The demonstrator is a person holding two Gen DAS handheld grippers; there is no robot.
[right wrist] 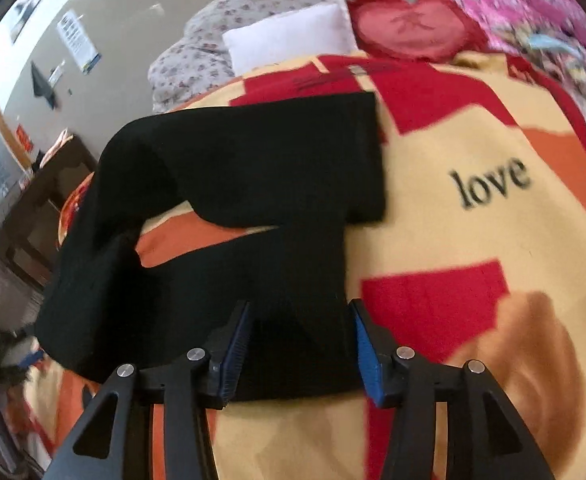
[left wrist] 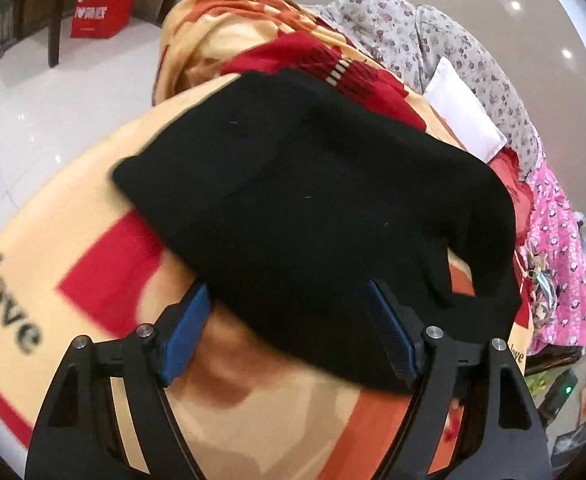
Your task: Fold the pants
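Note:
Black pants [left wrist: 313, 208] lie partly folded on a yellow, red and orange blanket [left wrist: 53, 264] on a bed. In the left wrist view my left gripper [left wrist: 289, 320] is open, its blue pads astride the near edge of the pants. In the right wrist view the pants [right wrist: 253, 168] show an upper folded block and a lower leg part reaching toward me. My right gripper [right wrist: 299, 340] is open, with the end of the lower leg lying between its pads.
A white pillow [right wrist: 289, 36], a red heart cushion [right wrist: 413, 28], a grey floral quilt [left wrist: 433, 40] and a pink cloth [left wrist: 553, 240] lie at the far side. A red bag [left wrist: 101, 8] stands on the floor. A dark side table [right wrist: 41, 208] stands beside the bed.

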